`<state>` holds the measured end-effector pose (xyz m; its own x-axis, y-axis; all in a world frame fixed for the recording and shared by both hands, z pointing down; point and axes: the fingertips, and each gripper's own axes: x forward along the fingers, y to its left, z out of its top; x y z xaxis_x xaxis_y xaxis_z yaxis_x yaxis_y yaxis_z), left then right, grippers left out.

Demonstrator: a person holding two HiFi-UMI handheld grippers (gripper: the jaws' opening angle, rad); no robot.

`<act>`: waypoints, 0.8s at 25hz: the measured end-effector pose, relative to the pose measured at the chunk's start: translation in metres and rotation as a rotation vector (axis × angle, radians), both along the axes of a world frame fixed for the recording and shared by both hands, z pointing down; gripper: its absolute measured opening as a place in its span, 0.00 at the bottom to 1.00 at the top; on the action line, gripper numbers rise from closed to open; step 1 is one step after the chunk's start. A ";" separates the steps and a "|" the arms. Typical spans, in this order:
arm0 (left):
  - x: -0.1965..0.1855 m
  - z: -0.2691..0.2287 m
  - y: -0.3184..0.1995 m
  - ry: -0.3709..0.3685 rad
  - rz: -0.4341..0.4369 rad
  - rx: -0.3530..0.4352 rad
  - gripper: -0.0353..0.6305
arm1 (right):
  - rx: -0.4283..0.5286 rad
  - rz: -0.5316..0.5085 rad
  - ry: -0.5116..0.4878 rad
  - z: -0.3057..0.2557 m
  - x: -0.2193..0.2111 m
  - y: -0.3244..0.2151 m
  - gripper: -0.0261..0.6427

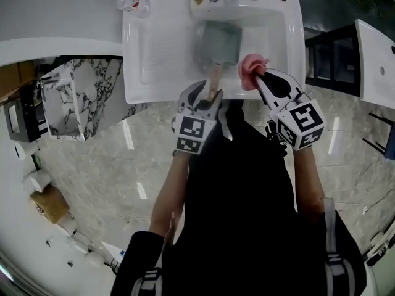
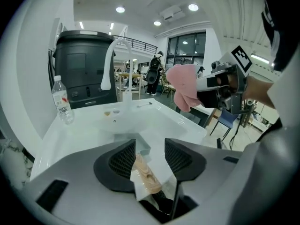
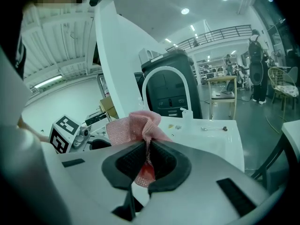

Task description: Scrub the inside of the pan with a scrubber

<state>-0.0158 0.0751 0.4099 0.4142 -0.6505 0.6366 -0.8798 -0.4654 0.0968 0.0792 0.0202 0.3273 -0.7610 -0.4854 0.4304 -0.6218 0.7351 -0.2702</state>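
Left claw (image 2: 150,146) of mine stands open astride the wooden handle (image 2: 146,176) of the pan (image 1: 219,42) in the sink (image 1: 139,60), my right claw (image 3: 147,162) clamps the pink scrubber (image 3: 133,125) just beside it, so next I should close on that handle, then scrub inside.

Floor (image 1: 92,159) pale polished stone tile, glossy, streaked with lamp reflections; marble-veined block (image 1: 77,97) at left, below a white curved counter (image 1: 55,29); black open shelf unit (image 1: 321,60) at right; ceiling white with round downlights (image 2: 120,9); tall dark-framed windows (image 2: 187,50) at far end; railed mezzanine (image 3: 220,33) above; wooden table (image 3: 221,79) and wicker chair (image 3: 281,86) beyond.
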 end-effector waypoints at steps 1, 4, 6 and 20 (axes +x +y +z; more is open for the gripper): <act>-0.002 0.006 -0.003 -0.010 -0.012 0.005 0.35 | -0.006 -0.002 0.002 0.005 -0.002 0.000 0.10; -0.003 0.028 -0.010 0.000 -0.035 -0.040 0.35 | -0.026 -0.013 0.025 0.020 -0.009 -0.004 0.10; -0.003 0.045 -0.015 0.015 -0.046 -0.087 0.35 | -0.038 -0.016 0.043 0.031 -0.014 -0.010 0.10; -0.002 0.125 -0.032 -0.031 -0.069 -0.303 0.35 | -0.094 -0.074 0.133 0.097 -0.056 -0.048 0.10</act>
<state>-0.0183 0.0434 0.5346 0.3528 -0.4550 0.8177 -0.9131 -0.3582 0.1947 0.0236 -0.0282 0.4246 -0.7266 -0.3834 0.5702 -0.6018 0.7556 -0.2588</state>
